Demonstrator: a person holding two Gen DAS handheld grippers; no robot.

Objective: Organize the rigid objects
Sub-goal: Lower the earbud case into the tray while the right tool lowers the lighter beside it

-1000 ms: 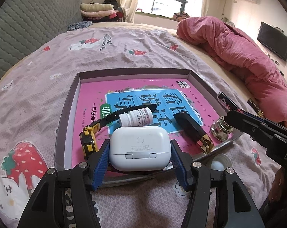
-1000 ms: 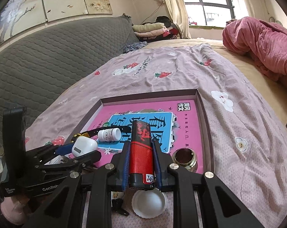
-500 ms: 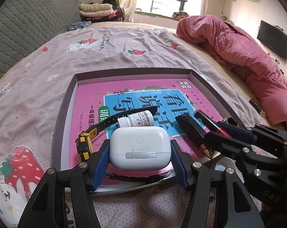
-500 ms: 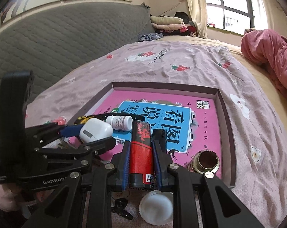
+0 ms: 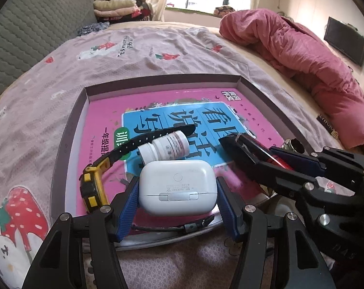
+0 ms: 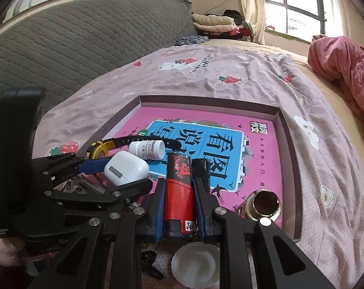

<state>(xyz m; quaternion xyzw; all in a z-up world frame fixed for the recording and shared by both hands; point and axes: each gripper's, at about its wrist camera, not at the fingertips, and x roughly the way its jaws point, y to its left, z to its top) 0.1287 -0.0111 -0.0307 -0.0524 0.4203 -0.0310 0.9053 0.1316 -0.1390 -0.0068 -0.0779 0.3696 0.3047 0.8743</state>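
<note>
Black lipstick tube (image 6: 201,168) sits half hidden behind red lighter (image 6: 179,190).

A shallow grey cardboard tray (image 5: 68,130) lies on the bed's strawberry-print sheet (image 5: 32,91), with a pink-and-blue workbook (image 5: 182,110) flat inside it. On the workbook, a small white pill bottle (image 5: 166,145) lies on its side just behind the white earbud case (image 5: 178,189) held in the left claw (image 5: 178,197), and a yellow-and-black strap watch (image 5: 95,183) lies to their left. In the right wrist view, the red-and-black lighter (image 6: 179,190) sits in the right claw (image 6: 179,207) over the tray's near edge, a brass-rimmed round cap (image 6: 263,203) stands in the near right corner, and a white round lid (image 6: 196,265) lies on the sheet before the tray.
</note>
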